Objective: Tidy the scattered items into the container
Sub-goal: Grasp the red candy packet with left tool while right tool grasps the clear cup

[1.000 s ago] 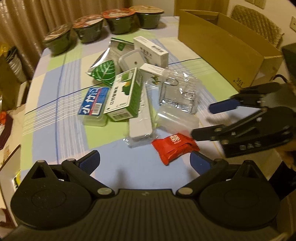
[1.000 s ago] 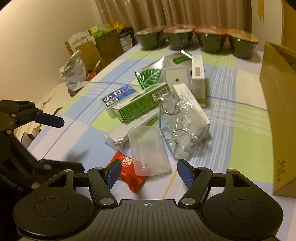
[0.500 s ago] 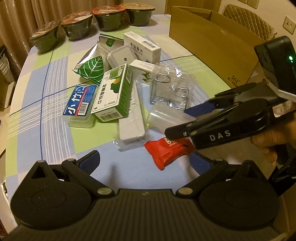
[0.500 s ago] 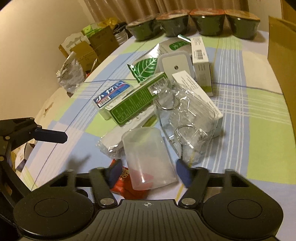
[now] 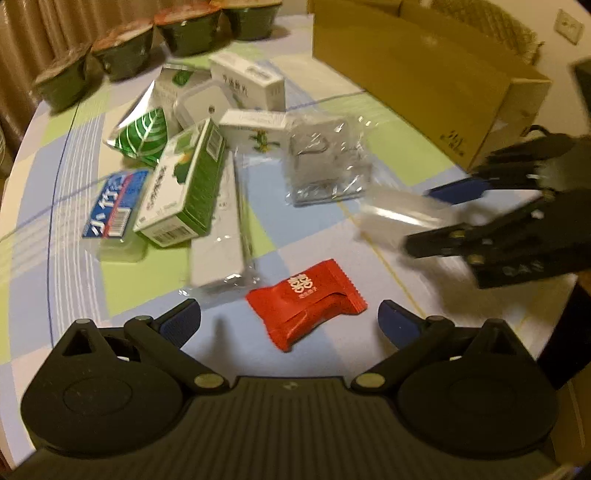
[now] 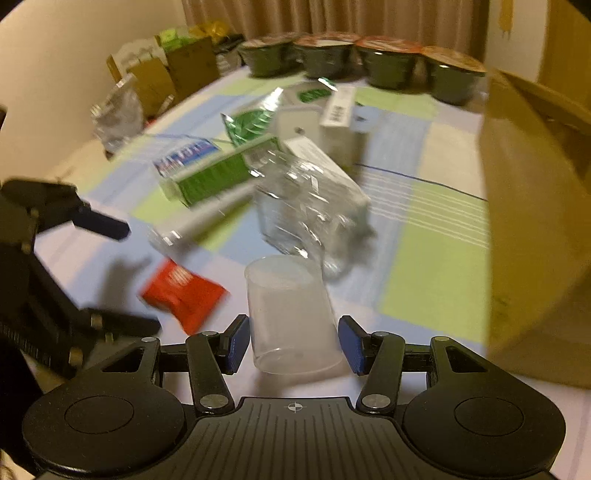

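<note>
My right gripper [image 6: 293, 343] is shut on a translucent plastic container [image 6: 291, 314], its blue pads pressing both sides. In the left wrist view that container [image 5: 399, 218] hangs blurred in the right gripper [image 5: 424, 218], above the table near the cardboard box [image 5: 424, 74]. My left gripper [image 5: 290, 319] is open and low over the table, with a red candy packet [image 5: 306, 302] lying just ahead between its fingers. The right wrist view has the same red packet [image 6: 184, 291] beside the left gripper [image 6: 133, 277], and the cardboard box [image 6: 532, 221] along its right side.
A pile lies mid-table: a green carton [image 5: 181, 192], a blue-label box [image 5: 110, 210], white boxes [image 5: 247, 81], a leaf-print pouch [image 5: 144, 136], a clear hook packet [image 5: 325, 162] and a long white packet [image 5: 221, 240]. Several green bowls [image 5: 184, 29] line the far edge.
My right gripper closed on the translucent container and carried it up and right, away from the pile. The left gripper dropped closer to the red packet, which is uncovered now.
</note>
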Demonstrator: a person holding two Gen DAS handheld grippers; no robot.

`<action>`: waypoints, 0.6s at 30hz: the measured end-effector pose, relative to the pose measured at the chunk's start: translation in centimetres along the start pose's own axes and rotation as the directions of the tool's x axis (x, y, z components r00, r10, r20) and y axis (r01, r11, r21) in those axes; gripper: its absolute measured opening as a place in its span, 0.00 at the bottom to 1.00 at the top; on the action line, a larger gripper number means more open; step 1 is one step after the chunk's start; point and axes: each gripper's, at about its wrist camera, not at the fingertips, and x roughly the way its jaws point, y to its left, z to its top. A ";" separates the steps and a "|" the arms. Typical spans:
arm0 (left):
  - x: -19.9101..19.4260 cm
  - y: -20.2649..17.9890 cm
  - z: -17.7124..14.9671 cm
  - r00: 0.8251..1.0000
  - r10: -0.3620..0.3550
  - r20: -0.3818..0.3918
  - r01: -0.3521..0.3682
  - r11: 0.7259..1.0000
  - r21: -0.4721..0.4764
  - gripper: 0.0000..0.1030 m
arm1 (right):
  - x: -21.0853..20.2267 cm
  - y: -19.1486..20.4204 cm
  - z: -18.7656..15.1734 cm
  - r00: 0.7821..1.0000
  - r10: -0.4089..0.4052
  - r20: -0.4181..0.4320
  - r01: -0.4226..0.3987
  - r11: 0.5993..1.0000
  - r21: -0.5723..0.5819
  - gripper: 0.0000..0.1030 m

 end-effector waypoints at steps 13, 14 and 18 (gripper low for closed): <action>2.4 -1.4 0.2 0.991 0.130 -0.012 -0.129 0.970 -0.204 0.70 | -1.1 -1.4 -2.6 0.998 -0.043 0.043 0.042 0.999 0.018 0.95; 2.3 -1.5 0.2 0.991 0.132 -0.006 -0.130 0.972 -0.197 0.62 | -1.1 -1.4 -2.5 0.998 -0.037 0.044 0.036 0.999 0.023 0.95; 1.5 -1.2 0.0 0.993 0.118 0.006 -0.115 0.975 -0.191 0.47 | -0.9 -1.3 -2.3 0.999 -0.019 0.048 0.018 1.000 0.015 0.95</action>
